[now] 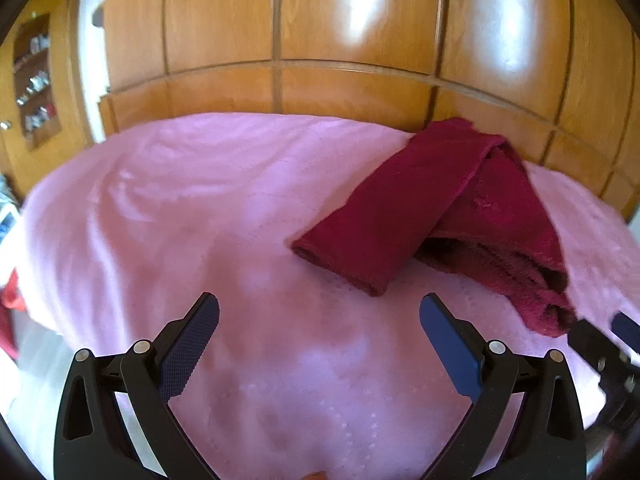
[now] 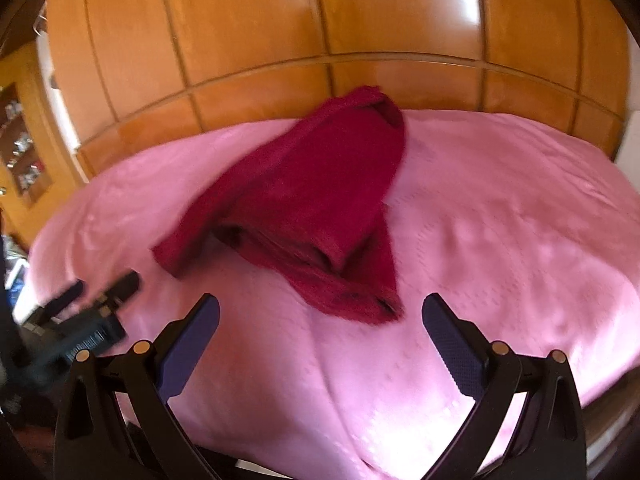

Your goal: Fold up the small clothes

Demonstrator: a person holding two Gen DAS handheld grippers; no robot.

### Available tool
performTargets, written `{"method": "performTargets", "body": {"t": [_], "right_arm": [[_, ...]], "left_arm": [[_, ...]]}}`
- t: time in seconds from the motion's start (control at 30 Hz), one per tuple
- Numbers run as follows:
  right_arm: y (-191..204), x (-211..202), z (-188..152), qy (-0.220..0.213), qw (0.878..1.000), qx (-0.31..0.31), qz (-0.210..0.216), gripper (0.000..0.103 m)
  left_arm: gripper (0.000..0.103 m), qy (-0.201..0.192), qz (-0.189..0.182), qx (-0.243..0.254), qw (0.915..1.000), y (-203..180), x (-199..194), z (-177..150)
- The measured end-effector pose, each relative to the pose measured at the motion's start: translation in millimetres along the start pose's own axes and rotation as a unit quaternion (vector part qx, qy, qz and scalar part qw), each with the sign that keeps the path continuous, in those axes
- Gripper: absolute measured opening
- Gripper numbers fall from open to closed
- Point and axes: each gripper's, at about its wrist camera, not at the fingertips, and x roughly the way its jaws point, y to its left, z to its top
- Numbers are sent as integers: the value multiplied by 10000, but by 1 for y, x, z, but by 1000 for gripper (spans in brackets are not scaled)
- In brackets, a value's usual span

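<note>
Dark red terry-looking cloth [image 1: 440,208] is the only garment out, lying on the pink bedspread [image 1: 180,208] toward the far side of the bed, close to the wooden panelled wardrobe [image 1: 320,32] behind it. It's folded over itself in a loose wedge, one flap laid across the other, so the layers underneath are tucked out of sight and I honestly can't tell what kind of garment it is.

The left gripper [image 1: 320,316] hangs over bare bedspread short of the cloth, jaws spread wide with nothing between them. The right gripper [image 2: 320,316] is the same deal: jaws released, holding nothing, the near corner of the red cloth [image 2: 304,208] lying just ahead of them and not touching.

Lots of stuff is cut off or smeared. From the left camera only a blurry bit of the right gripper [image 1: 600,340] pokes in at the edge, right next to the cloth's near corner. From the right camera the left gripper [image 2: 92,300] is a dark motion-blurred shape. A wall shelf [image 1: 36,80] on the left holds small items too tiny to identify. Something red [image 1: 10,296] peeks in at the left edge, mostly out of frame.

No readable brands or writing anywhere.
</note>
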Motion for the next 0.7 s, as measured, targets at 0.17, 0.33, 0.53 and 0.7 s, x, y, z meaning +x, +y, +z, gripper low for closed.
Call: {"method": "performTargets", "body": {"t": [0.17, 0.33, 0.53, 0.7], "right_arm": [[10, 17, 46, 41, 9979, 98, 646, 78], [23, 63, 84, 269, 9956, 283, 856, 73], [48, 149, 113, 962, 9912, 371, 835, 63], [58, 189, 124, 1283, 9889, 277, 693, 10]], "left_arm": [[99, 16, 156, -147, 9998, 26, 9, 15], [99, 210, 199, -777, 9966, 72, 21, 26], [86, 284, 130, -1012, 9944, 99, 28, 30], [86, 412, 9, -843, 9956, 96, 33, 25]]}}
